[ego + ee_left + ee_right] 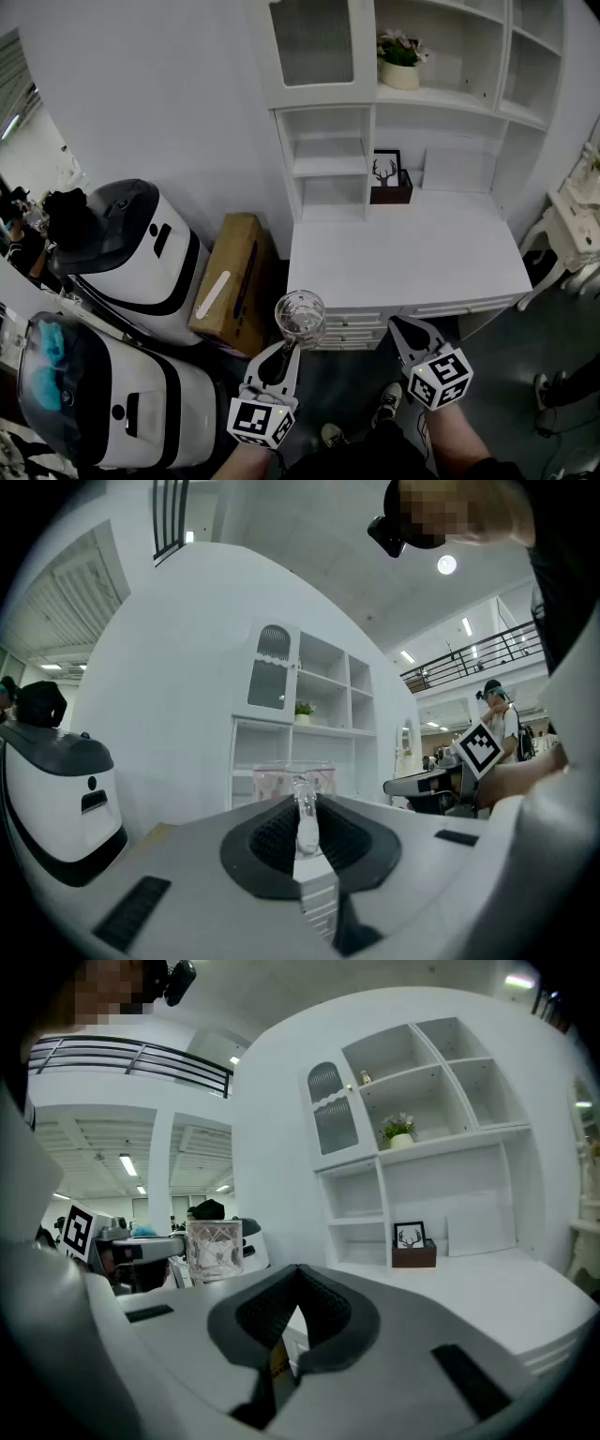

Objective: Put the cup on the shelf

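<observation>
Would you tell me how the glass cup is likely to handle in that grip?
The cup looks like clear cut glass, so probably rigid, fragile and slippery. The left gripper pinches only one side of its wall, so it may swing or slip if jolted.

Desk top (pixel 412 258): bare across front and middle, open from the front edge.
Desk back, left: picture frame (pixel 385 169) and dark box (pixel 391 194) stand just beside the left cubbies (pixel 325 155).
Desk back, right: white panel (pixel 459 169) leans against the wall.
Left cubbies: two narrow open shelves, both bare.
Upper shelf (pixel 450 96): potted plant (pixel 401 61) at left end, rest free.
Floor, left of desk: cardboard box (pixel 232 281) and white machines (pixel 131 253) crowd it.
Right of desk: small white table (pixel 574 211) near the corner.
</observation>
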Demonstrator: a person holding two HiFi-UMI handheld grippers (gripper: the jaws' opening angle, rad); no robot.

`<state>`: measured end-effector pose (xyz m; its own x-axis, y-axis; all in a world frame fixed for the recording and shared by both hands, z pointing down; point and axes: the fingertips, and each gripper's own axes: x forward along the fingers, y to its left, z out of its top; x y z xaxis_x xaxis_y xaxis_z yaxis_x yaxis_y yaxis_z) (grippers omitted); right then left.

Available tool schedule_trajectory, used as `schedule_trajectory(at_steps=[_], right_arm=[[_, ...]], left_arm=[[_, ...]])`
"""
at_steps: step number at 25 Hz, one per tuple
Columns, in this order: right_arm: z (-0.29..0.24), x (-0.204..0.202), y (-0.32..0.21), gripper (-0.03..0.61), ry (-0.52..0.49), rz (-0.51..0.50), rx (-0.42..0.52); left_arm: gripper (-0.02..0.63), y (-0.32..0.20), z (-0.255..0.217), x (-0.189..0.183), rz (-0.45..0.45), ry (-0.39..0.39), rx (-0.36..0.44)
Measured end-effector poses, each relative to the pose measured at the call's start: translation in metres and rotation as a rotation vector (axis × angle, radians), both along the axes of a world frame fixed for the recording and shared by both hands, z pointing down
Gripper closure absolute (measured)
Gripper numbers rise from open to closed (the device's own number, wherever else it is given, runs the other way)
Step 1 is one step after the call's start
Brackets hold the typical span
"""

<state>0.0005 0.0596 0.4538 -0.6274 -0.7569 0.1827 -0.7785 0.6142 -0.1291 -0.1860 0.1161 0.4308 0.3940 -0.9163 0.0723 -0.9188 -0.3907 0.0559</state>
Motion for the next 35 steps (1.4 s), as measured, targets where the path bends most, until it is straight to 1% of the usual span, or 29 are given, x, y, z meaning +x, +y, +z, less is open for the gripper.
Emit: schedule_trajectory(at_steps=[6,11,18,35], right_arm=[[0.001,0.003,0.004,0.575,0.002,0.0,-0.003],[0.001,0.005,0.005,0.574,-0.019,-0.003,-0.007],[-0.001,0.011,0.004,0.575,-0.01,0.002,-0.001],[-0.009,0.033,-0.023,0.575,-0.005,-0.006,0.007]], left_arm=[[0.578,0.002,0.0,0.003,-0.001,0.006,0.001],[0.578,0.003,-0.001,0.007,0.0,0.011,0.004],[0.578,0.0,-0.001,0.013,0.004,0.015,0.005],[0.578,-0.028,-0.006,0.04,0.008,0.017,0.014]])
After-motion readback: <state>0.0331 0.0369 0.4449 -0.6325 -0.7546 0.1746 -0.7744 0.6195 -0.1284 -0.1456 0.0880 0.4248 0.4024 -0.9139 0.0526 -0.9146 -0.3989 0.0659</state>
